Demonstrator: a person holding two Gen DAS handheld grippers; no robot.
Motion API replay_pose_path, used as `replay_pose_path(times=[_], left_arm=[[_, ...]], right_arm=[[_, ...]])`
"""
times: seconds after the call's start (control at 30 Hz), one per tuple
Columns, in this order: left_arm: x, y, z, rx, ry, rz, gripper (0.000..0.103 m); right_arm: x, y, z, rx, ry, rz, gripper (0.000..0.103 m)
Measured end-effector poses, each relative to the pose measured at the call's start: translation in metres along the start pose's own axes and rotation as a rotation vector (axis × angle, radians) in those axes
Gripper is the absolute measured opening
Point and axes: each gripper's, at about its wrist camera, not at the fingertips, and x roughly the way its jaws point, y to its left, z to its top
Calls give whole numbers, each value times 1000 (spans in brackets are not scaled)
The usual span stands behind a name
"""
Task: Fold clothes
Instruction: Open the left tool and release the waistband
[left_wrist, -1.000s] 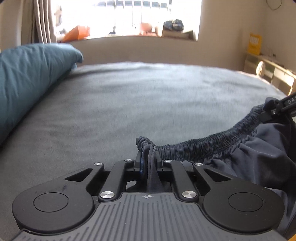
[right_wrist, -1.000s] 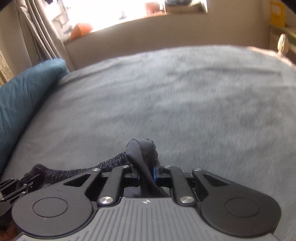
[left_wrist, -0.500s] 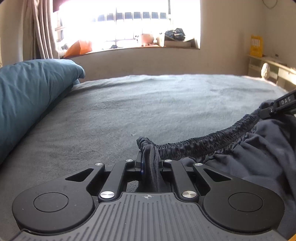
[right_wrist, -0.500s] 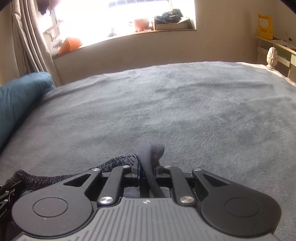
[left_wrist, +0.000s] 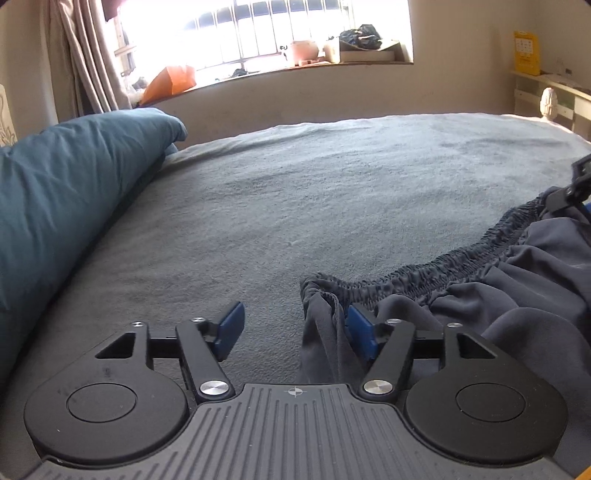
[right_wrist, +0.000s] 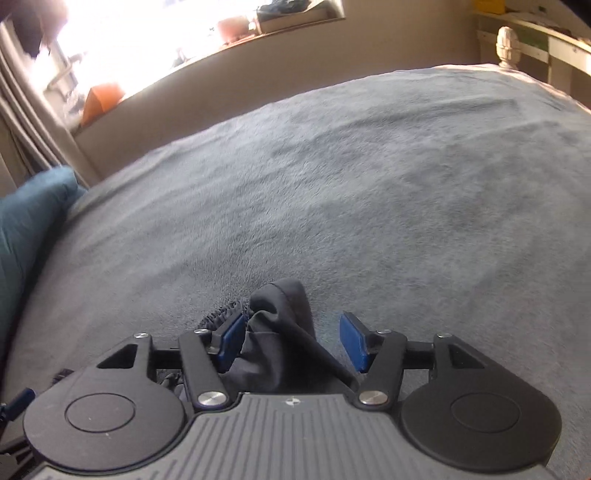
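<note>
Left wrist view shows the left gripper (left_wrist: 295, 328) with jaws just parted, the dark grey garment (left_wrist: 498, 291) lying loose against its right blue pad; the right gripper (right_wrist: 293, 338) has likewise just spread, a fabric corner slack between its pads. So the waistband (left_wrist: 424, 275) seems laid out on the bed (left_wrist: 295, 203), with folding still ahead. The cloth is thin and limp, its elastic band ribbed; the grey blanket looks fleecy, beside a plump teal pillow (left_wrist: 74, 192).
</note>
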Motion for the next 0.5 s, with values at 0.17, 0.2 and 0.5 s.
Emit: replay_pose_path(times=[0.17,0.2,0.5], left_arm=[[-26,-3,5,40,11,-8,74],[-32,-3,6,46,13,-17,75],[-100,22,12,80,39,-147,75]], right_arm=[[-46,-17,-7,88,-17,53,61],[-56,-20,-9,108,-20,61,61],[-169,-25,-37,155,-36,193,61]])
